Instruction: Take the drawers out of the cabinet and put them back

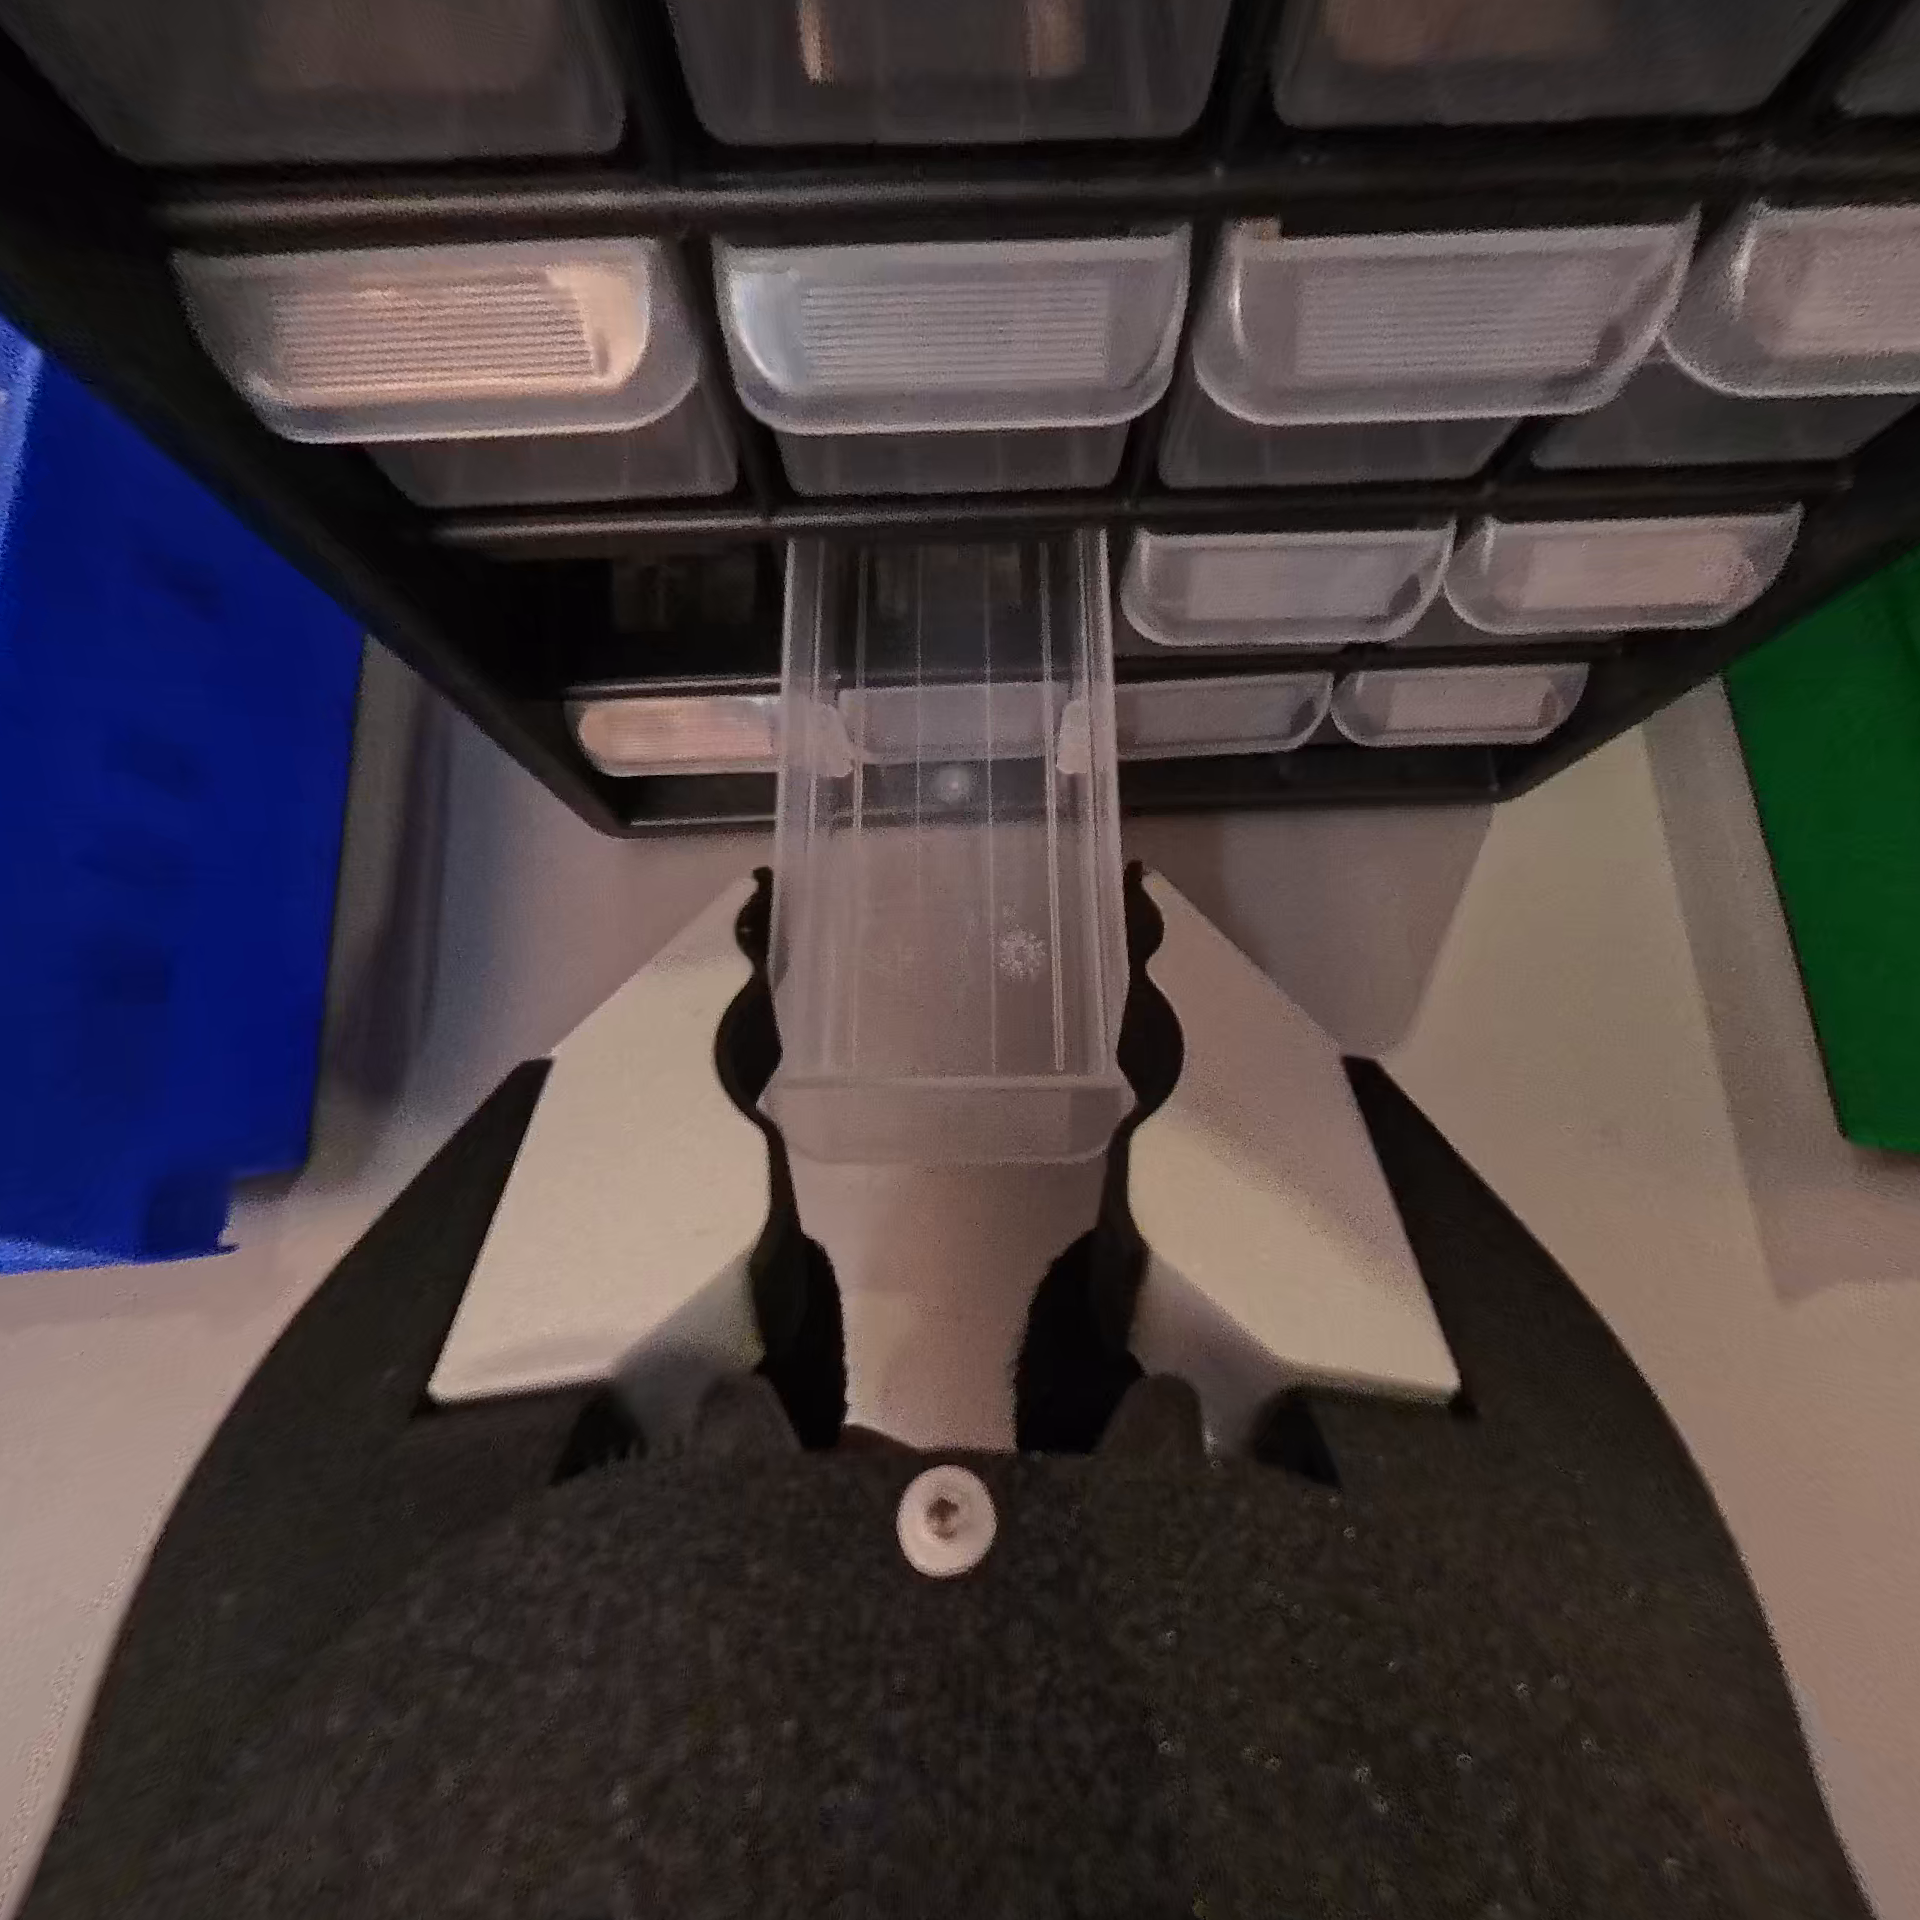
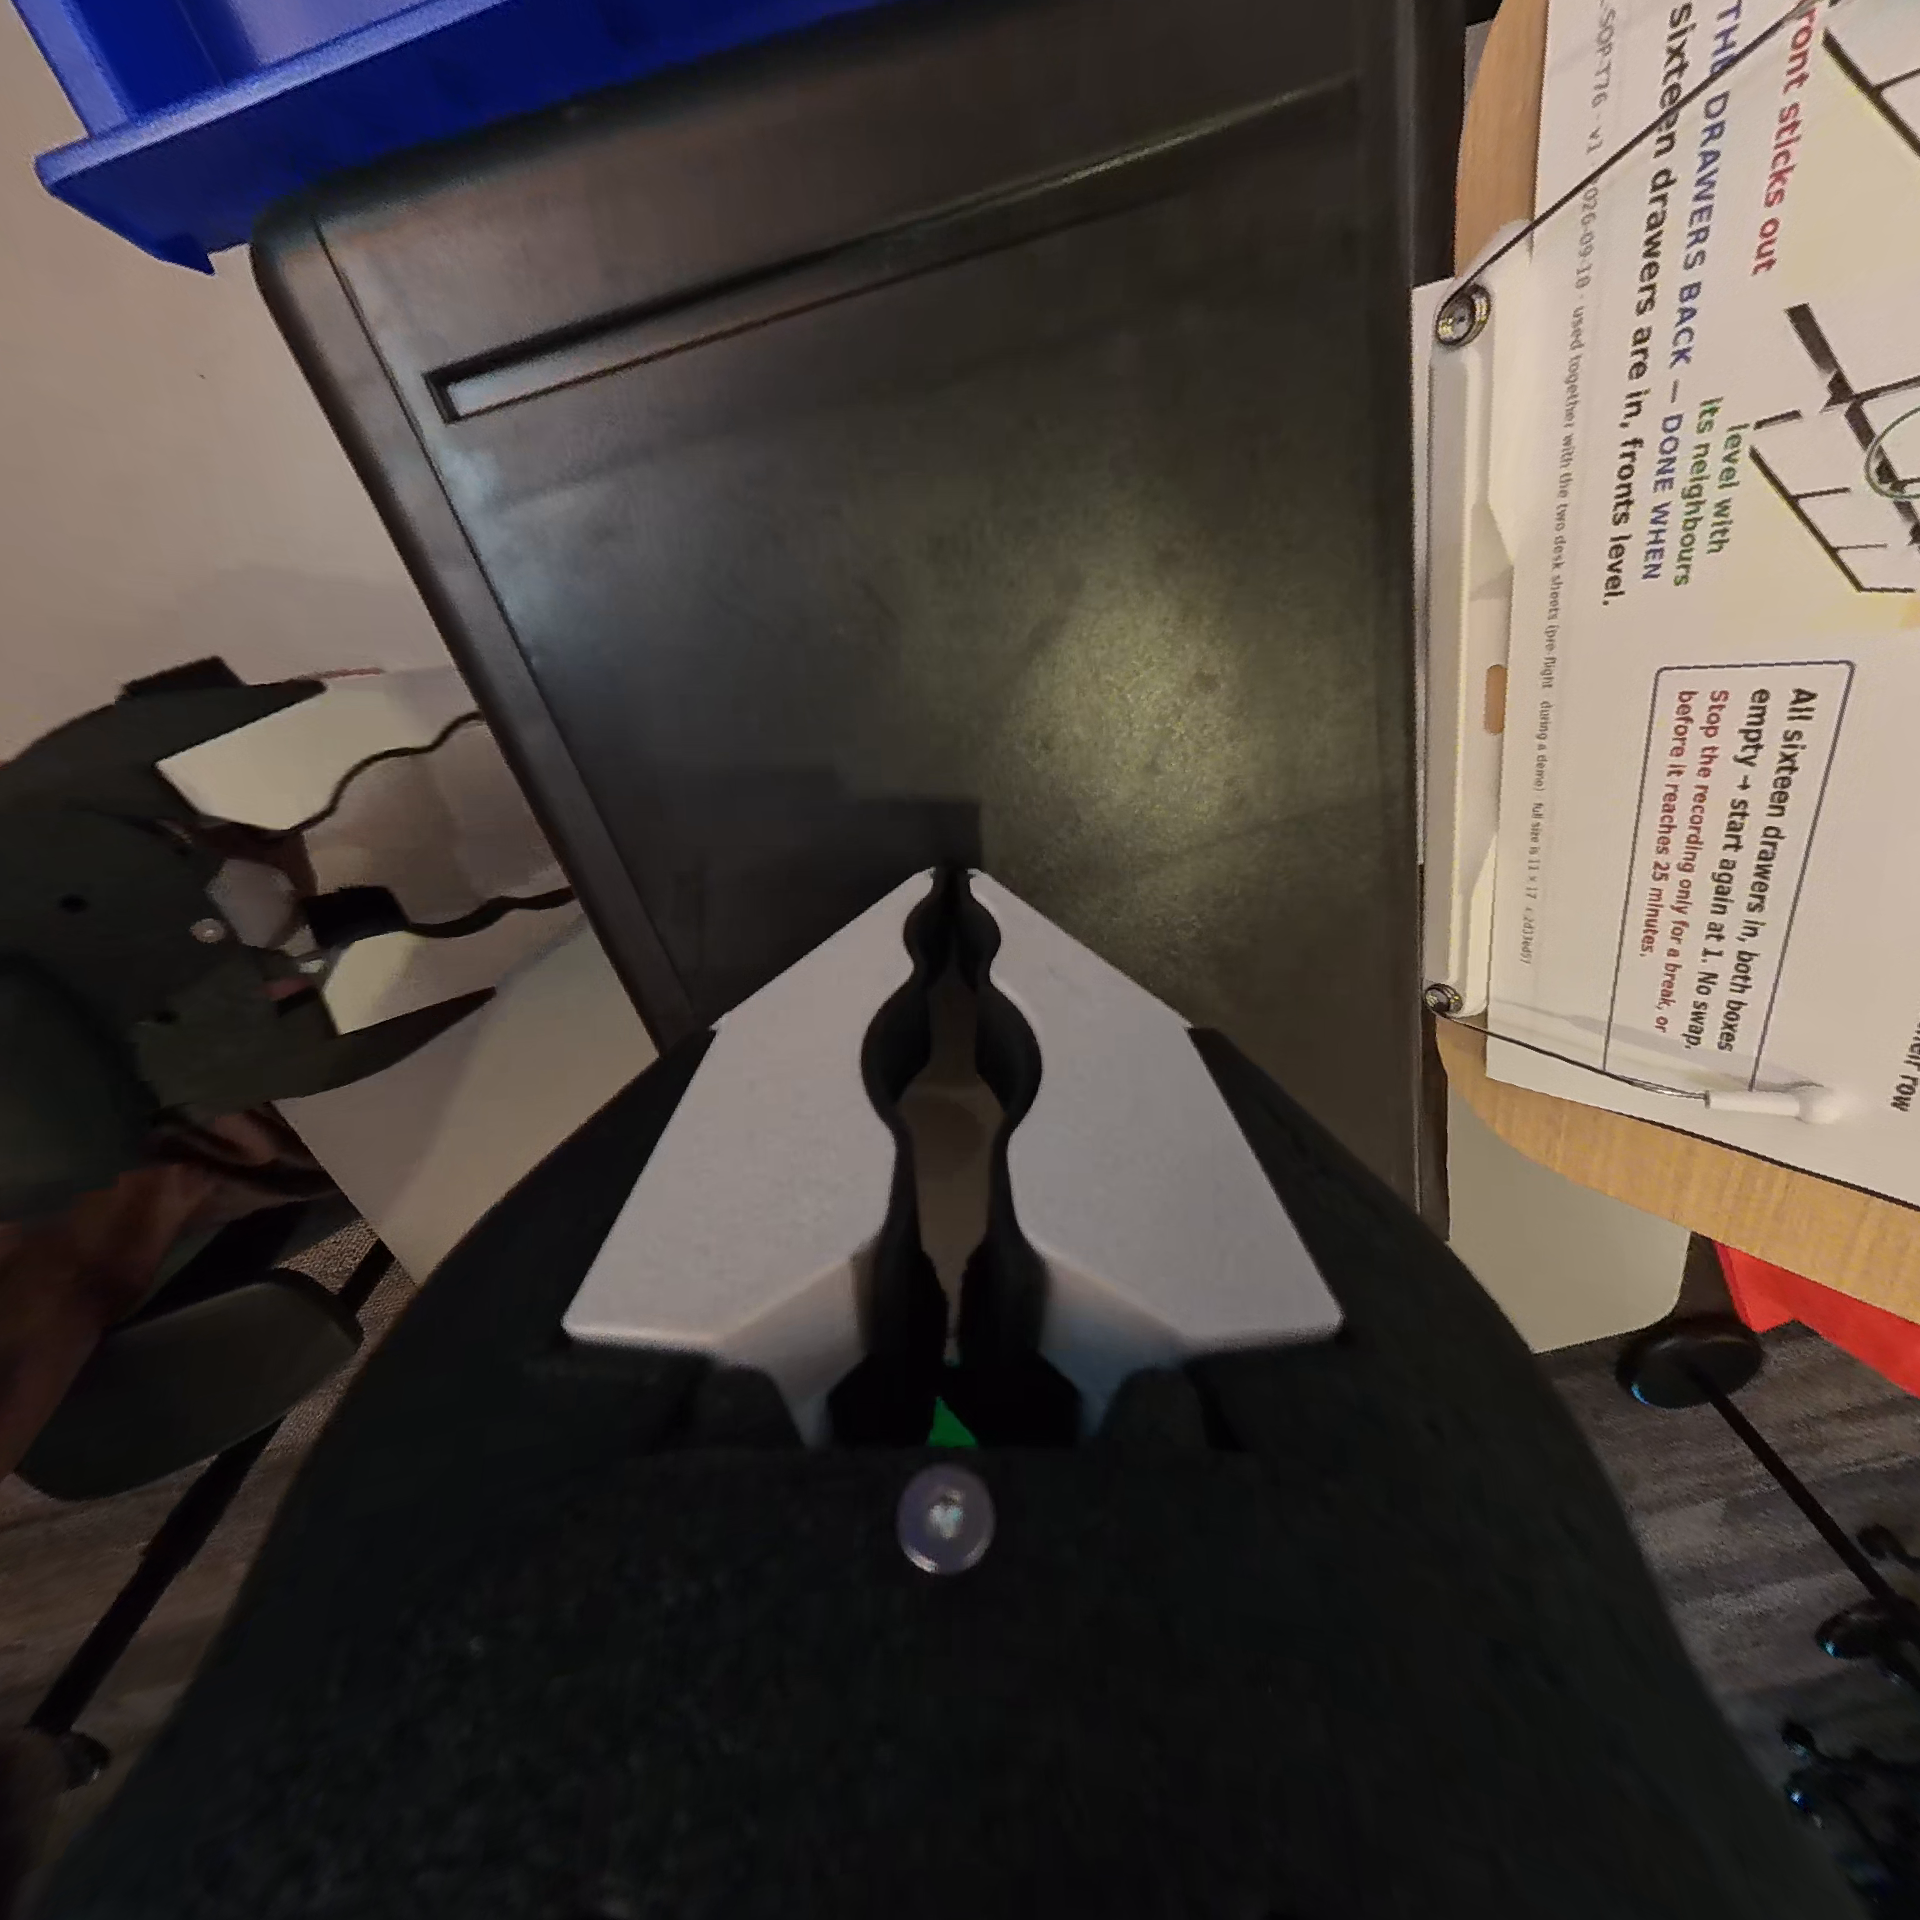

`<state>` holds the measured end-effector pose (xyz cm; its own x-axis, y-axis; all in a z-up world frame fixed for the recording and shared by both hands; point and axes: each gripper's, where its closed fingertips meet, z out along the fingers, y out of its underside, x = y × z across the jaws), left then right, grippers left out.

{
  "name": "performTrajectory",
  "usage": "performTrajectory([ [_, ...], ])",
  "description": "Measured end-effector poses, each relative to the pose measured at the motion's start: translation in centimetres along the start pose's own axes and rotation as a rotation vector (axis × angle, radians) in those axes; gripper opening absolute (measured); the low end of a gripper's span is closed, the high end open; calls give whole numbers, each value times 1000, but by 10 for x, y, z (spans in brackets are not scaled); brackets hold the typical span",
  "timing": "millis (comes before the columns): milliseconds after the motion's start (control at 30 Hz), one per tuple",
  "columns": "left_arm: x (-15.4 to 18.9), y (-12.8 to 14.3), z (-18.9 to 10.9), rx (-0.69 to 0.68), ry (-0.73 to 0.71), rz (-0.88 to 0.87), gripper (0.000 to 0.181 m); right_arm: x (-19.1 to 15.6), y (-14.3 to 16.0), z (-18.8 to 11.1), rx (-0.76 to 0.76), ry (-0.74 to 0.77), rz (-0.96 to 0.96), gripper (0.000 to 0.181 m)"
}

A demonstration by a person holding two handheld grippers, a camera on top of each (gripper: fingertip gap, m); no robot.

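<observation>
1. In the left wrist view, a black cabinet (image 1: pixel 312 416) filled with rows of small clear drawers is seen standing on a pale counter (image 1: pixel 1610 1351).
2. One clear drawer (image 1: pixel 945 883) is drawn well out of its slot in the third row from the top of the view, its far end still inside the cabinet.
3. The left tongs (image 1: pixel 948 894) are pinched on this drawer, with a wavy black pad pressed against each long side near its front end.
4. The slot just left of the drawn drawer is seen dark, with no drawer front showing.
5. A blue bin (image 1: pixel 135 831) is seen to the left of the cabinet and a green bin (image 1: pixel 1839 883) to the right, both on the counter.
6. In the right wrist view, the right tongs (image 2: pixel 951 878) are pressed together with nothing held, their tips close to a flat dark panel of the cabinet (image 2: pixel 935 520); contact cannot be told.
7. A printed sheet (image 2: pixel 1704 520) is seen clipped to a wooden board at the right.
8. The left tongs (image 2: pixel 343 810) are also seen at the left edge, farther off.
</observation>
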<state>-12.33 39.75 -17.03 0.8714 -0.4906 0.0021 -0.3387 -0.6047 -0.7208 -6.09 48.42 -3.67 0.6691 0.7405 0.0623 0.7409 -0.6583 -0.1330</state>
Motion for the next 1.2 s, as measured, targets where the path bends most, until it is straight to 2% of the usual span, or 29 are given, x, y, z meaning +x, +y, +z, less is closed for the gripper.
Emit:
performTrajectory([
  [133,5,-12,13,70,-4,-11,65,0,0,0,1,1,-2,0],
  [233,9,-15,15,132,18,28,84,0,0,0,5,-7,2,0],
  [300,5,-5,5,210,17,55,87,0,0,0,4,-6,-9,0],
  [367,5,13,-13,277,42,36,78,0,0,0,1,-8,-13,0],
  [433,17,28,-30,341,127,-3,57,0,0,0,5,-14,-24,0],
  [467,19,34,-33,346,137,-7,39,0,0,0,10,-23,-21,0],
  [500,21,37,-31,329,143,4,13,0,0,0,15,-32,-13,0],
  [533,22,37,-27,314,140,-1,7,0,0,0,20,-43,-3,0],
  [967,12,-16,31,304,172,-142,16,0,0,0,2,-80,-19,0],
  [1100,12,-19,43,288,199,-179,20,0,0,0,-2,-75,-32,0],
  [1200,12,-24,45,300,184,-160,15,0,0,0,-10,-78,-6,0],
])
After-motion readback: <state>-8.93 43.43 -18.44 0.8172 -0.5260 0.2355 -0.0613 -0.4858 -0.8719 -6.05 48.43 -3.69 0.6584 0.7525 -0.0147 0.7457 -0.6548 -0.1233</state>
